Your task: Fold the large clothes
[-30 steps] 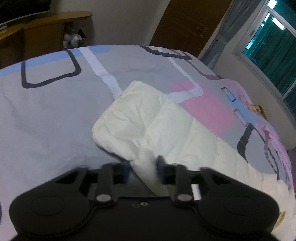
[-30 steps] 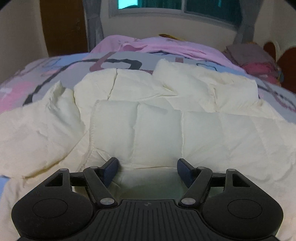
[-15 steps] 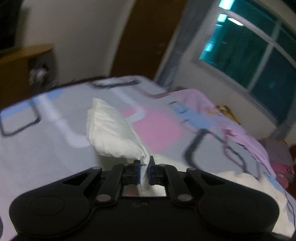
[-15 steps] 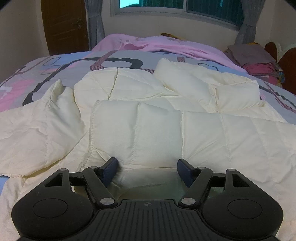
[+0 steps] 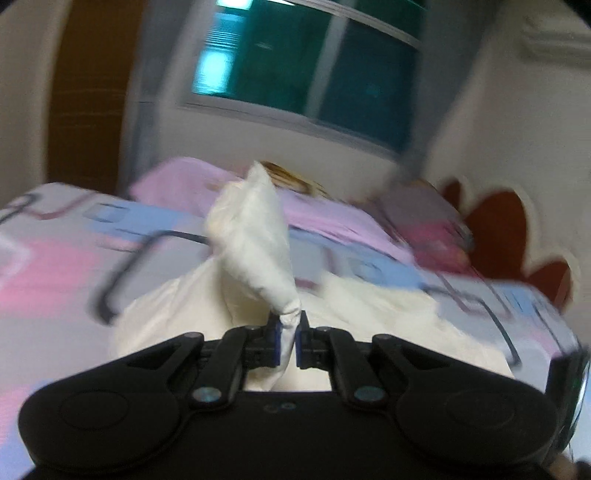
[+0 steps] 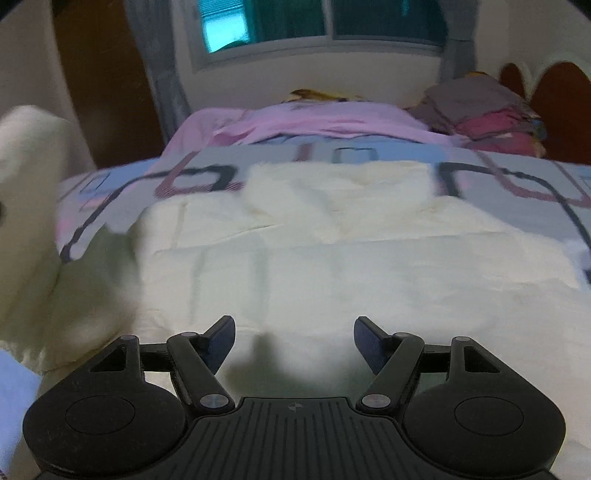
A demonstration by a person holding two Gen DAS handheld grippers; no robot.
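A cream quilted jacket [image 6: 332,258] lies spread over the patterned bedspread [image 6: 155,181]. My left gripper [image 5: 287,332] is shut on the jacket's sleeve [image 5: 255,236], which stands up from the pads in a lifted cone above the bed. The same raised sleeve [image 6: 26,158] shows at the left edge of the right wrist view. My right gripper [image 6: 294,338] hovers open just above the jacket's near panel, with nothing between its fingers. Both views are blurred by motion.
A pink blanket [image 6: 314,122] lies bunched at the far side of the bed under a window [image 6: 314,22]. A pile of folded clothes [image 6: 484,110] sits at the far right by a dark red headboard [image 5: 509,236]. A brown door [image 5: 88,92] stands at left.
My left gripper closed on the sleeve, lifted it off the bed and swung it right toward the jacket's body. My right gripper rose a little and stayed open.
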